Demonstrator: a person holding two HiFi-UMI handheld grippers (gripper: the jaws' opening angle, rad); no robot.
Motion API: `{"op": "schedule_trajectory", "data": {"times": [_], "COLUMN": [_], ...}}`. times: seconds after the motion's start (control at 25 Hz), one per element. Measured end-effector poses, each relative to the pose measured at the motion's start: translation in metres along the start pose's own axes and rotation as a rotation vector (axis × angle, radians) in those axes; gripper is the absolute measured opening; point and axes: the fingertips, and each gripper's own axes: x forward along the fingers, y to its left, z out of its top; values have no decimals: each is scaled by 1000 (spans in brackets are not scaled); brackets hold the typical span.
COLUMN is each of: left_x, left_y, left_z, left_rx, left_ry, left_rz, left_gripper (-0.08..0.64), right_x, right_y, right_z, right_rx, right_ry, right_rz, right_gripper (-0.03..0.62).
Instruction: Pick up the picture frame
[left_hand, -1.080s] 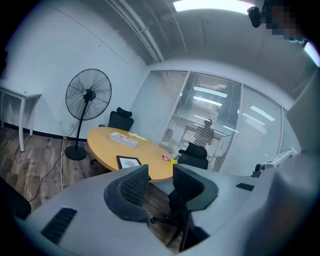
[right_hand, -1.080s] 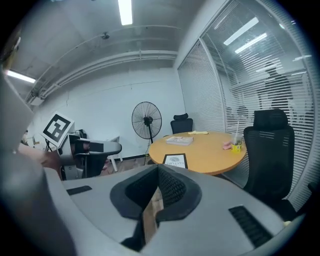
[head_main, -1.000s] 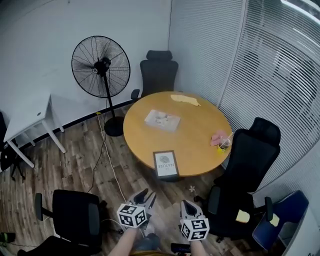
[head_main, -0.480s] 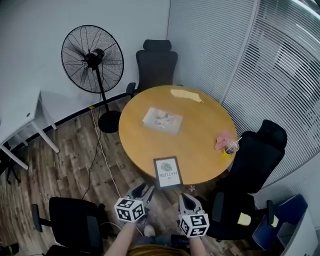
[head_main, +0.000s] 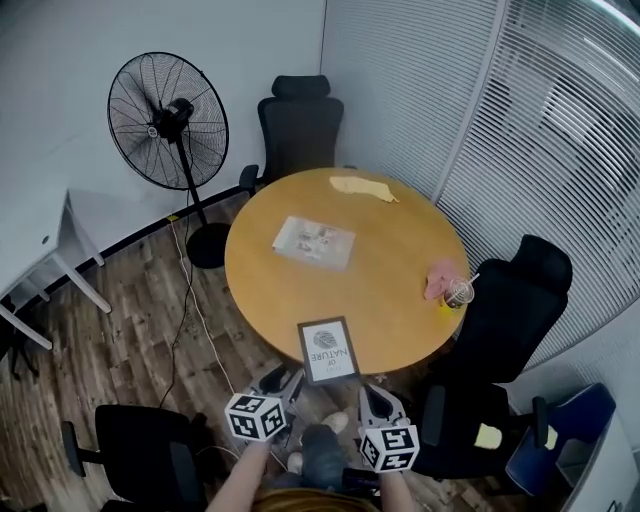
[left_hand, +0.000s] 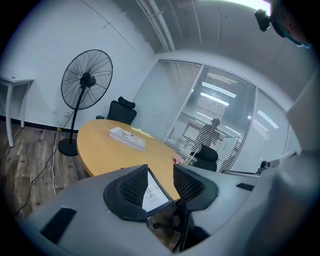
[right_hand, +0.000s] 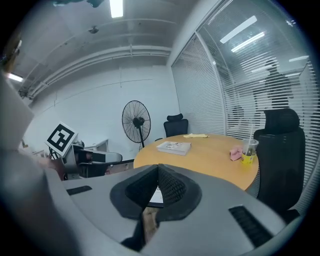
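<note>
The picture frame (head_main: 327, 350) lies flat at the near rim of the round table (head_main: 400, 240), just ahead of both claws and a little nearer to the left one. Its near end seems to reach slightly over the rim.

The left claw (head_main: 286, 380) has its jaws well apart with nothing in them; in the left gripper view the frame shows through the gap, further on. The right claw (head_main: 372, 397) is closed, tip against tip, and holds nothing.

I judge the frame to be light and stiff. Its front is probably glass, so it would be fragile, and smooth enough to slip. The dark border looks the safest place to hold, best at the near end by the rim, one pad above and one below. Too hard a squeeze on the middle could crack the front.

Ahead of the claws the way to the rim is open. A black chair (head_main: 505, 310) stands close to the right of the right claw, and another chair (head_main: 150, 440) is to the left of the left claw. Beyond the frame lies a book (head_main: 313, 241), and a cup (head_main: 458, 293) stands far ahead to the right; both are well apart from it.
</note>
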Motion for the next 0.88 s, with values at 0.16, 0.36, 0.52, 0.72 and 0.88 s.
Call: {"op": "schedule_trajectory", "data": {"times": [0.16,0.36,0.52,0.72,0.88], "left_x": [10,20,31,43,52], "left_y": [2,8,14,25,34], "left_z": [-7,-21,-33,-49,-66], "left_rx": [-5,-27,-42,-68,-108], "left_ry": [20,54,92,135,188], "left_rz": [2,4,8,23,24], "left_gripper": [176,176,176,176,179], "right_x": [4,11,19,31,39], "right_y": [-5,-14,-21,-29,-31], "right_z": [-8,-21,-32,-42,-54], "right_rx": [1,-15,-47,-54,-81], "right_ry": [18,55,100,140,186], "right_rz": [6,-1,1,9,19], "right_gripper": [12,12,12,12,12]}}
